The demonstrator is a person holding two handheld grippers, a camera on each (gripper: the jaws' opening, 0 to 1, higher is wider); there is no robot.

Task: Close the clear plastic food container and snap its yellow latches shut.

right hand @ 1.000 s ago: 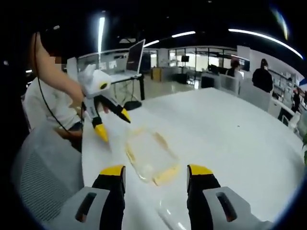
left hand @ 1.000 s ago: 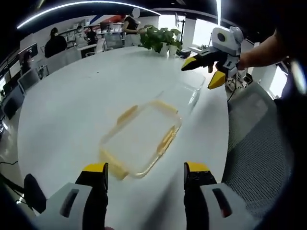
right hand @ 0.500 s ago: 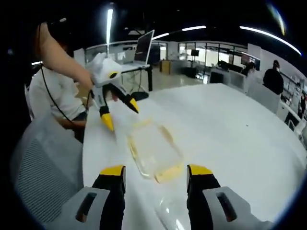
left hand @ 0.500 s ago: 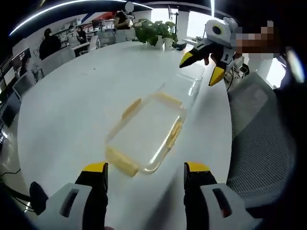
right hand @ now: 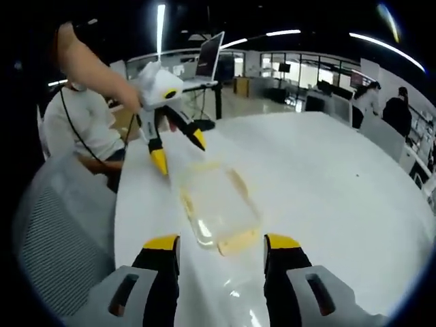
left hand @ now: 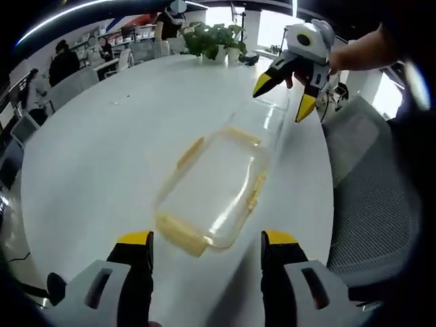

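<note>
The clear container (left hand: 212, 184) with yellow latches (left hand: 181, 234) lies on the white surface (left hand: 95, 150), between the two tools. Left tool (left hand: 206, 238) and right tool (right hand: 221, 243) both stand wide apart, holding nothing.

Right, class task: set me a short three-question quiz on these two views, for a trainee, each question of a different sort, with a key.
1. True or false: the left hand-held gripper is shut on the clear container.
2. Multiple choice. What does the container rest on? A. a grey chair; B. the white table; C. the floor.
3. Fill in the missing word: in the left gripper view, the right hand-held gripper hangs above the table's far edge with its jaws ____.

Key: 1. false, its jaws are spread and the container lies ahead of them, untouched; 2. B; 3. open.
</note>
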